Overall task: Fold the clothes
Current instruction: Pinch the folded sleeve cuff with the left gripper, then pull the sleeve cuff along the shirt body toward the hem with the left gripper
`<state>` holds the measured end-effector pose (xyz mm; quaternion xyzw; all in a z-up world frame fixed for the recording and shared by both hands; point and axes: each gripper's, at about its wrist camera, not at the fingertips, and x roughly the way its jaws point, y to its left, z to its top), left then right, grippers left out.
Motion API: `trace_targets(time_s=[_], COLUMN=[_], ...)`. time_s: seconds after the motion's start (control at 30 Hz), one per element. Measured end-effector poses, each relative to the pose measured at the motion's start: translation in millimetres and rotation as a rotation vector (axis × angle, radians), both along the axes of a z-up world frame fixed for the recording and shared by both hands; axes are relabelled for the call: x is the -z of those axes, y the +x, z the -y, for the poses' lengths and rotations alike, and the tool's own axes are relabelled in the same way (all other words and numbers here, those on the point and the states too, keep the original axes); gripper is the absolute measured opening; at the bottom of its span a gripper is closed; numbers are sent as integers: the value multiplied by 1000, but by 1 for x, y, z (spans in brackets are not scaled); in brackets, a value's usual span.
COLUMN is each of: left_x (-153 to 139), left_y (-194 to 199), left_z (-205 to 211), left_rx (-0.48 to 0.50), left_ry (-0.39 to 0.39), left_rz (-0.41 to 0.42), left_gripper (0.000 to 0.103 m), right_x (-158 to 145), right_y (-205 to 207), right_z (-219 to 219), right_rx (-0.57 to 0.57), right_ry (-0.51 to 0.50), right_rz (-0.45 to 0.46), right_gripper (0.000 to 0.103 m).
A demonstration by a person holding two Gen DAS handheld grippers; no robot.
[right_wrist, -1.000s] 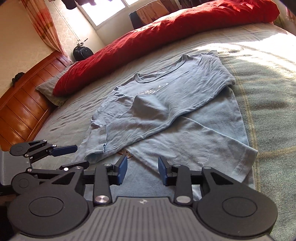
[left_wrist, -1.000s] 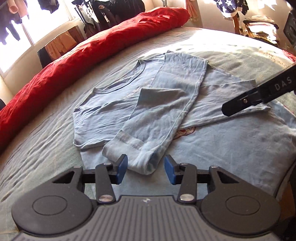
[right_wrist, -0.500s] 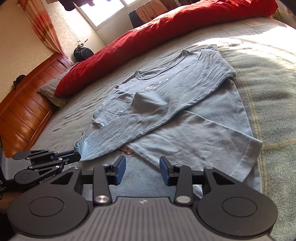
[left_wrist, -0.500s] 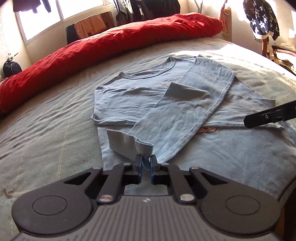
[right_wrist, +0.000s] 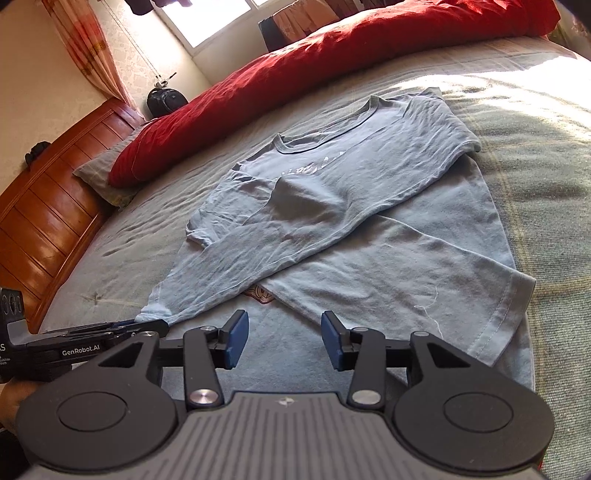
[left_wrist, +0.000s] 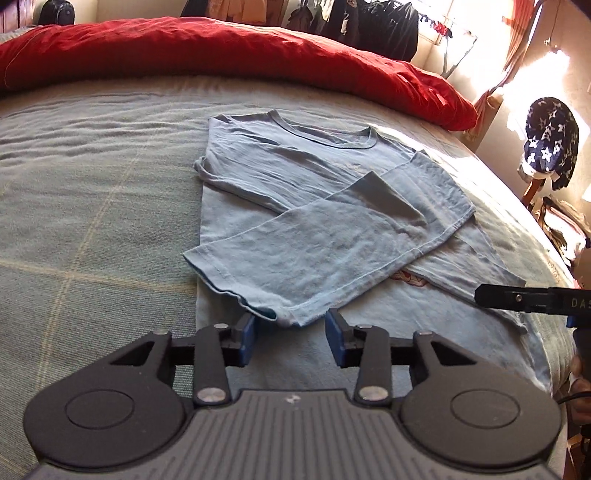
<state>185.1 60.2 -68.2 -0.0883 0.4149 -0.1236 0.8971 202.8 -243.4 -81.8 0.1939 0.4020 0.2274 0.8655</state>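
A light blue long-sleeved shirt (left_wrist: 317, 173) lies flat on the bed, collar at the far side, both sleeves folded across its body. The upper sleeve (left_wrist: 314, 254) runs diagonally, and its cuff (left_wrist: 258, 306) ends right at my left gripper (left_wrist: 291, 334). That gripper's jaws are opening; the cuff's corner reaches between the blue pads, which do not press on it. My right gripper (right_wrist: 282, 338) hovers over the shirt's lower hem area (right_wrist: 388, 295), jaws opening with nothing between them. The right wrist view shows the left gripper (right_wrist: 110, 328) at the sleeve's end.
A red duvet (left_wrist: 221, 48) runs along the bed's far side, with a grey pillow (right_wrist: 99, 177) and wooden headboard (right_wrist: 48, 195) to the left. Hanging clothes (left_wrist: 369, 22) and a chair with star-patterned cloth (left_wrist: 550, 140) stand beyond the grey-green bedspread (left_wrist: 92, 221).
The left gripper shut on the sleeve cuff, carried it sideways while rolling, then let go; the cuff now lies flat. The right gripper stayed put, its jaws slightly wider.
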Motion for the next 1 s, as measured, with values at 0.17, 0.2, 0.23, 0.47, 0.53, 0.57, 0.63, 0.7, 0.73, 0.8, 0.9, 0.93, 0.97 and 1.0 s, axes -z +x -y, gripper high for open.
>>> trace_targets(time_s=[0.17,0.2,0.23,0.47,0.53,0.57,0.63,0.7,0.73,0.8,0.9,0.93,0.97,1.0], left_x=[2,3,4,13,14,12,7,-3,-9,-23,-38,-39,-37,-34], left_y=[4,6,7,15,14,13,9,4,0,-8,-22,-25,-27,-28], left_z=[-15,-19,-21,-30,-33,-33,-32,-30,-28,-26,-23,-23,-23,-23], left_rx=[-49,-61,-67,-148,-164,-168,-171,-171,-167,-163,-158,-162,-159,-157], left_ry=[-106,-128,-145,-177,-187,-184,-179,-170,-164,-177,-170,-175,-182,-183], left_rz=[-17,-22,-30,-65,-66,-58,-36,-6,12,39,83,81,69,57], left_gripper=[44,44,44,9,5,3,3,2,2,2,2,2,2,2], right_x=[-3,-4,-5,3,13,19,29,31,32,32,33,34,34,36], right_y=[13,17,20,62,76,84,95,102,106,109,112,112,112,113], right_z=[16,22,25,66,77,83,92,94,95,93,91,92,92,93], right_rx=[35,48,61,187,230,253,300,327,340,354,363,370,378,385], right_ry=[51,69,76,175,220,246,297,311,317,303,291,294,297,300], right_rz=[-8,-8,-8,-52,-85,-104,-129,-124,-122,-109,-98,-94,-90,-88], right_gripper=[48,48,49,53,54,54,53,53,53,53,53,53,53,52])
